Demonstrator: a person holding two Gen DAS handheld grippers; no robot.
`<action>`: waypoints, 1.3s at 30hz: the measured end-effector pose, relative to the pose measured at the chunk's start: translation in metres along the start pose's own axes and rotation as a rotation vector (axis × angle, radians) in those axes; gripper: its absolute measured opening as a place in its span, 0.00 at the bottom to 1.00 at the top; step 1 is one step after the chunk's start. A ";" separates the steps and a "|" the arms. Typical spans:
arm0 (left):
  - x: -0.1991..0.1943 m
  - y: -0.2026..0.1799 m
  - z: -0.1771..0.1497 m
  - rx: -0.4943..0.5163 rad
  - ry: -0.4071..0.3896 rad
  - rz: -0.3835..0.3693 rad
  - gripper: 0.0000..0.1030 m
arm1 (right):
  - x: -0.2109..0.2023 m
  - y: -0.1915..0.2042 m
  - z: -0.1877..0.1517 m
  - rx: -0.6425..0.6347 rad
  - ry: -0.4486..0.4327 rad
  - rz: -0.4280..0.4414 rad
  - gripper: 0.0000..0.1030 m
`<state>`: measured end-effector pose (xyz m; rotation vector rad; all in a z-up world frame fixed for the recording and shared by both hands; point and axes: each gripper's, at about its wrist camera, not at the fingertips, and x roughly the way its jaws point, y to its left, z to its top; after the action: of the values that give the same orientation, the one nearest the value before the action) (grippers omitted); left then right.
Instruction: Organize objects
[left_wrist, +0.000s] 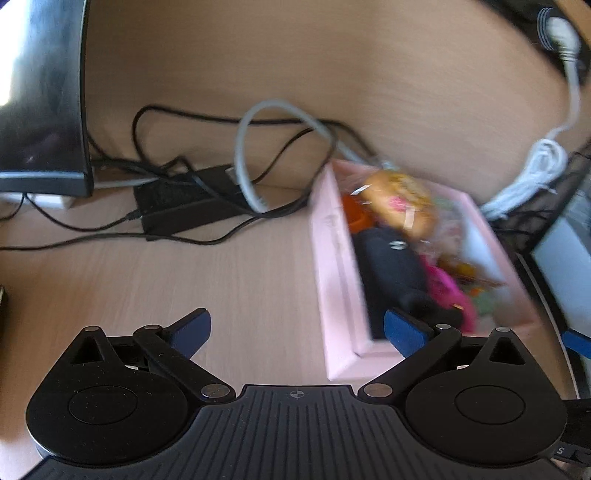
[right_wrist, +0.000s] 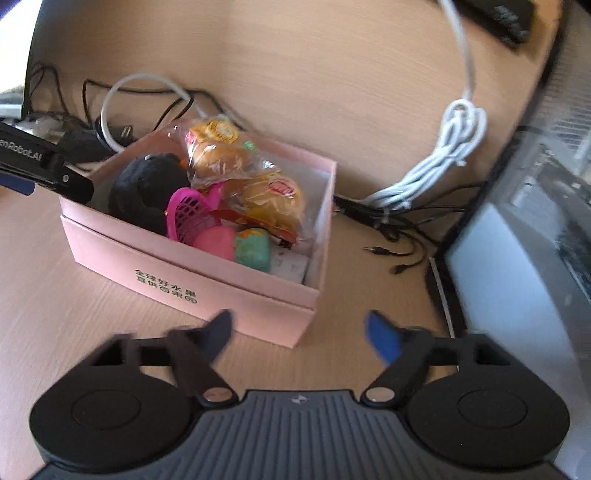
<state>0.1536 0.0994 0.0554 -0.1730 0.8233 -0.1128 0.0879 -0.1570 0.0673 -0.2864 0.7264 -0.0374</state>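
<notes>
My left gripper (left_wrist: 297, 332) and right gripper (right_wrist: 299, 336) were both spread, empty. The filled pink cardboard box (right_wrist: 221, 275) sat on the wooden desk (right_wrist: 74, 314), tangled black cables (left_wrist: 177, 173) behind it.

The left gripper (left_wrist: 297, 326) is black, with two big round discs, a ridged grey plate and a small cross mark in the middle. Silver screws hold its black bars. Its fingers (left_wrist: 404, 330) have blue pads. The right gripper (right_wrist: 299, 334) looks the same: black discs, ridged plate, silver screws and blue fingers (right_wrist: 382, 339)
</notes>
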 end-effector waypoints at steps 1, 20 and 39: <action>-0.006 -0.002 -0.002 0.012 -0.007 -0.009 1.00 | -0.008 -0.001 -0.004 0.018 -0.009 -0.008 0.96; -0.082 -0.043 -0.163 0.101 -0.032 0.000 1.00 | -0.082 0.026 -0.114 0.170 0.106 0.078 1.00; -0.053 -0.063 -0.171 0.116 -0.133 0.185 1.00 | -0.052 0.008 -0.115 0.283 -0.031 0.106 1.00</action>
<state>-0.0106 0.0275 -0.0083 0.0056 0.6947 0.0248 -0.0276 -0.1711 0.0173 0.0214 0.6948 -0.0349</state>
